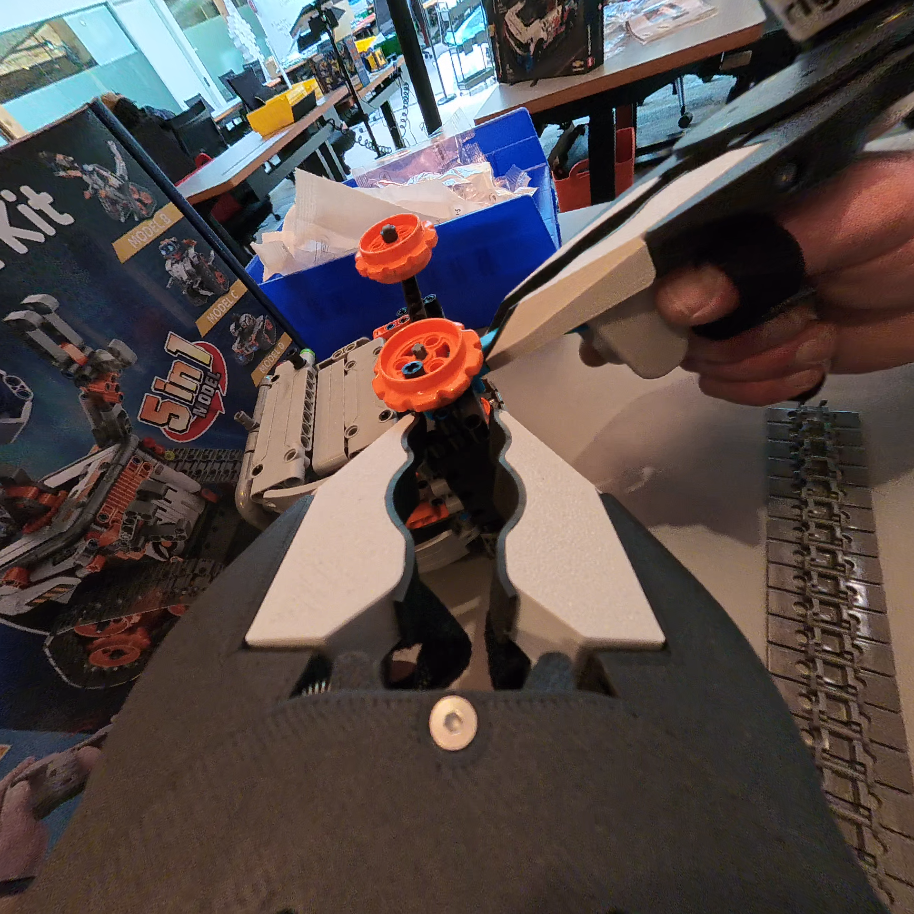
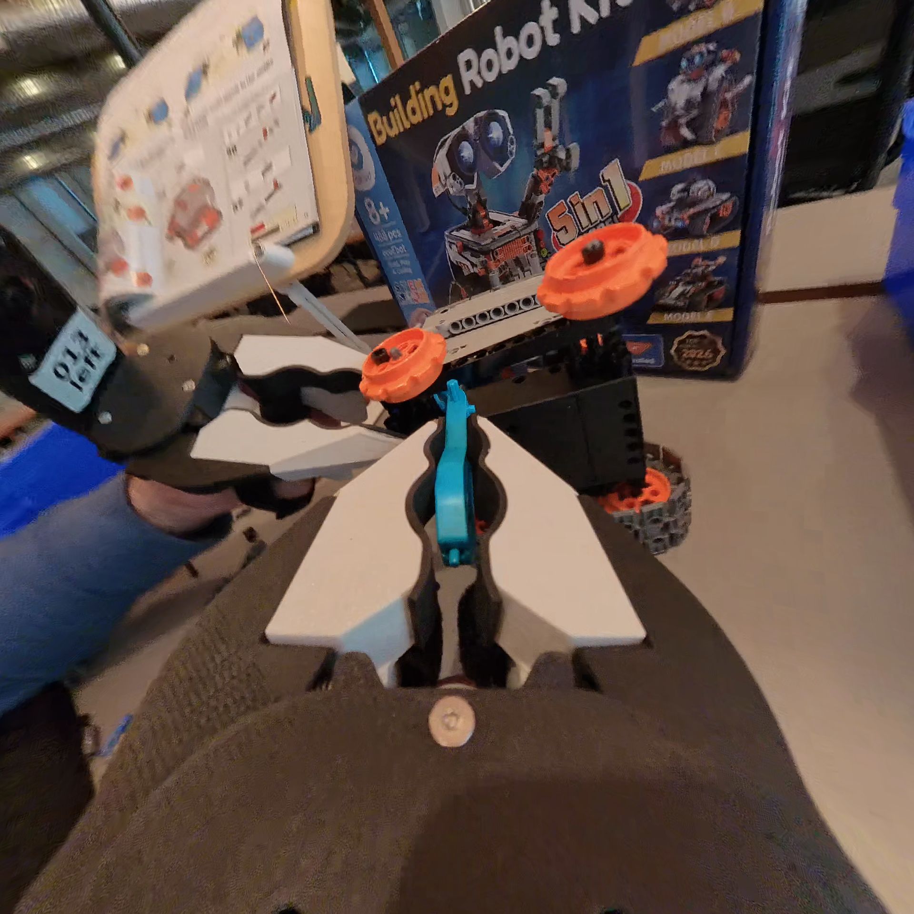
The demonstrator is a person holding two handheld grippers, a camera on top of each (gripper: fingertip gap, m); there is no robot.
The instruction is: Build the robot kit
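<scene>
A brick-built model (image 1: 316, 420) of grey panels and black beams stands on the table, with two orange wheels, one near (image 1: 428, 363) and one far (image 1: 395, 247). My left gripper (image 1: 452, 420) is shut on the model's black frame just under the near wheel. My right gripper (image 2: 457, 423) is shut on a light blue lever tool (image 2: 452, 475). The tool's tip touches the model just below the near orange wheel (image 2: 400, 366). The right gripper (image 1: 492, 346) comes in from the right in the left wrist view. The left gripper (image 2: 368, 403) shows at left in the right wrist view.
A dark blue kit box (image 2: 544, 148) stands behind the model. An instruction booklet on a stand (image 2: 207, 163) is at the left. A blue bin (image 1: 445, 257) holds plastic bags. A grey track strip (image 1: 821, 569) lies on the table. A treaded orange wheel (image 2: 648, 499) sits under the model. The tips of both grippers are at nearly the same place.
</scene>
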